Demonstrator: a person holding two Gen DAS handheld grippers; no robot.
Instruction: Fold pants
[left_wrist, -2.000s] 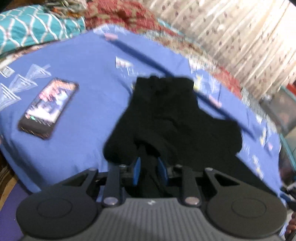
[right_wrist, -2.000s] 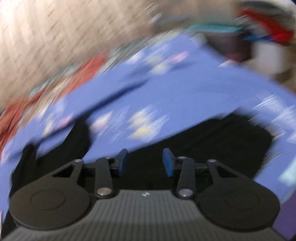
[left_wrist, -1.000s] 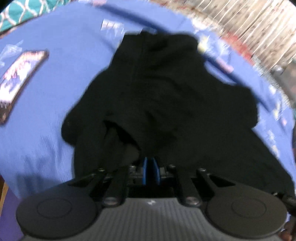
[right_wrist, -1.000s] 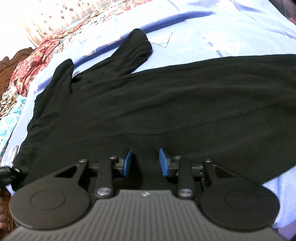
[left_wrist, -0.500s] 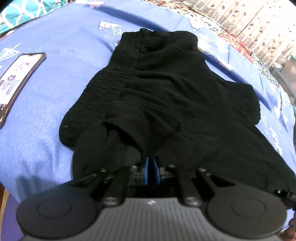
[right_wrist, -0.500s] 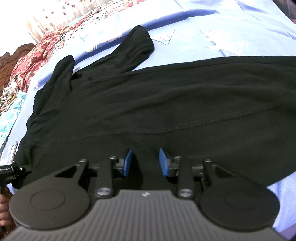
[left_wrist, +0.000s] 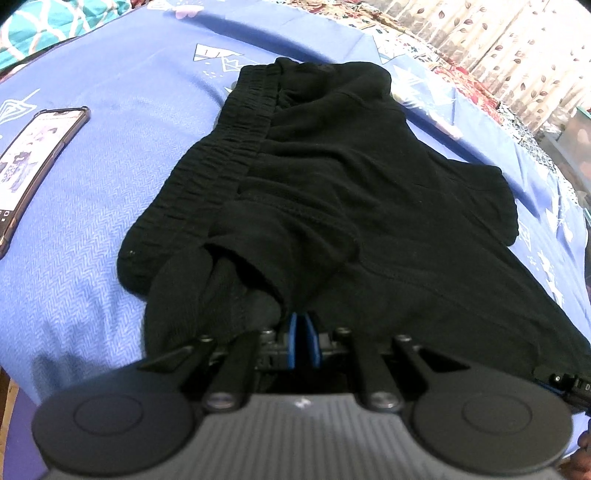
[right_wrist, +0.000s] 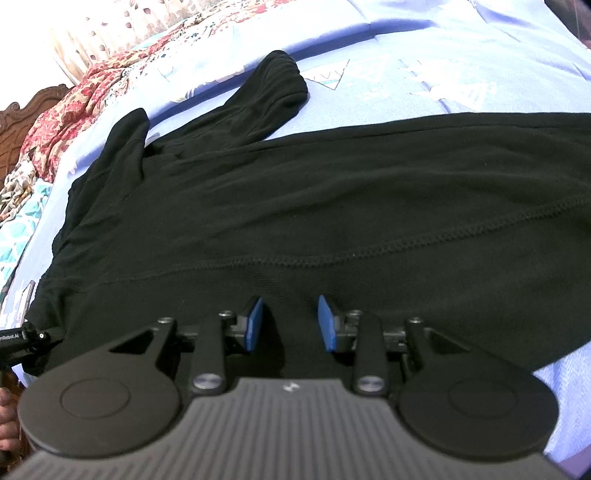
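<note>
Black pants (left_wrist: 332, 192) lie spread on a blue bedsheet (left_wrist: 122, 122), with the gathered waistband (left_wrist: 236, 147) toward the left. My left gripper (left_wrist: 303, 334) is at the near waist corner. Its blue pads are pressed together, and bunched cloth covers their tips. In the right wrist view the pants (right_wrist: 295, 206) stretch across the frame, with a seam running along them and one leg end (right_wrist: 280, 74) sticking up at the back. My right gripper (right_wrist: 290, 325) hovers low over the near edge of the cloth. Its pads stand apart with nothing pinched between them.
A phone (left_wrist: 37, 155) with a lit screen lies on the sheet left of the pants. A teal patterned pillow (left_wrist: 55, 26) and a red patterned blanket (right_wrist: 66, 110) sit at the back, by a floral curtain (left_wrist: 517, 48). A hand (right_wrist: 7, 417) shows at the left edge.
Two seconds ago the left jaws stood open around the cloth; they have since shut on it. The right gripper swung in over the pants. Over the last second both barely moved.
</note>
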